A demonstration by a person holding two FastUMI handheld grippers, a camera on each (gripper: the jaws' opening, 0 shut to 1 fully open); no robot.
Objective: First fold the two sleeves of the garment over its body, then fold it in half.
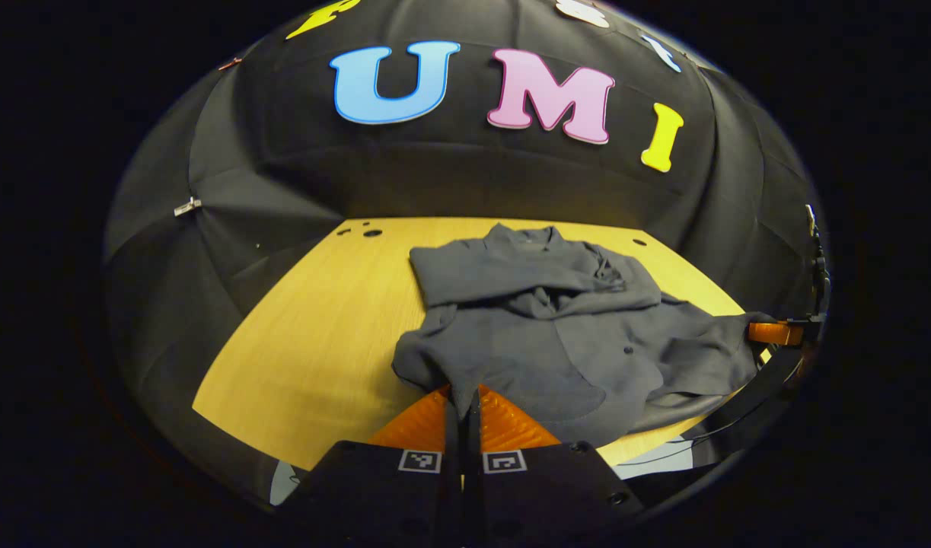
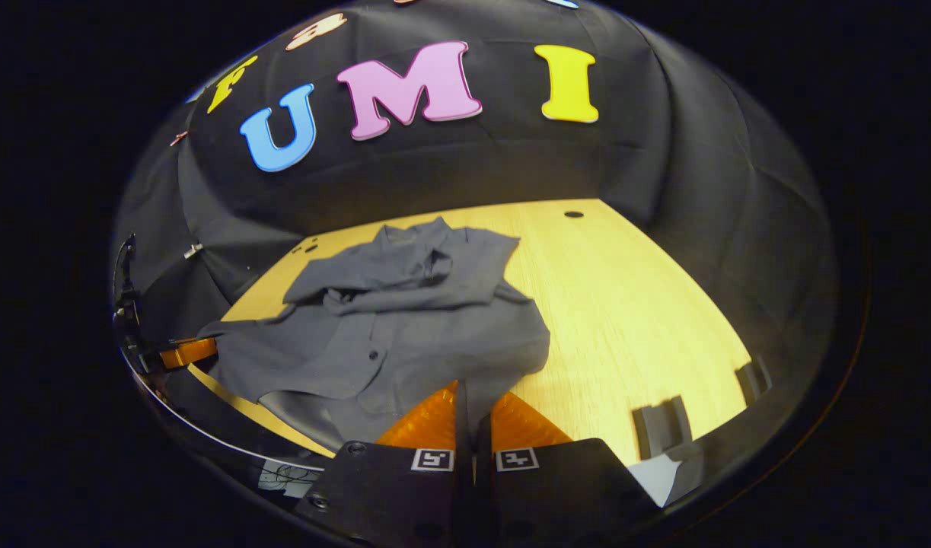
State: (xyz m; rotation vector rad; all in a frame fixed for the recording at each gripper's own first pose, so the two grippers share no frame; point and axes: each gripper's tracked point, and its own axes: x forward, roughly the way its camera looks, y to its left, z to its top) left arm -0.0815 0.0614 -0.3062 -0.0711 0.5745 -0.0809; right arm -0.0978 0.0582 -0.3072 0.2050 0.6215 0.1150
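A: Near end first. Left gripper (image 1: 463,407) is pinched tight on the near hem of the grey garment (image 1: 556,327), fabric caught between both fingers at the left corner.

B: Right gripper (image 2: 473,411) is the same: fingers together, with the garment's (image 2: 389,320) near edge clamped between them at its corner on that side.

A: So both bottom corners are held. In the left gripper view the right gripper (image 1: 773,332) also sits at the far right edge of the cloth.

B: And the left gripper (image 2: 187,352) shows in my view, at the cloth's left edge. The garment lies on the wooden table (image 1: 320,335), hem toward us, collar (image 1: 522,236) at the far end near the booth wall.

A: Sleeves look folded in already, bunched across the chest. Judging by that, the half fold is the step in hand.

B: Risks. Grips are thin, right at the edge. A fast lift could pull the hem out of one gripper, and the fold goes skewed.

A: Also the sleeve bundle is loose and lumpy. Dragging the hem forward instead of lifting it could shove the sleeves out of place.

B: Uneven travel between the two hands would twist it. Some fabric near the hem hangs at the table's near edge, so it could slide off.
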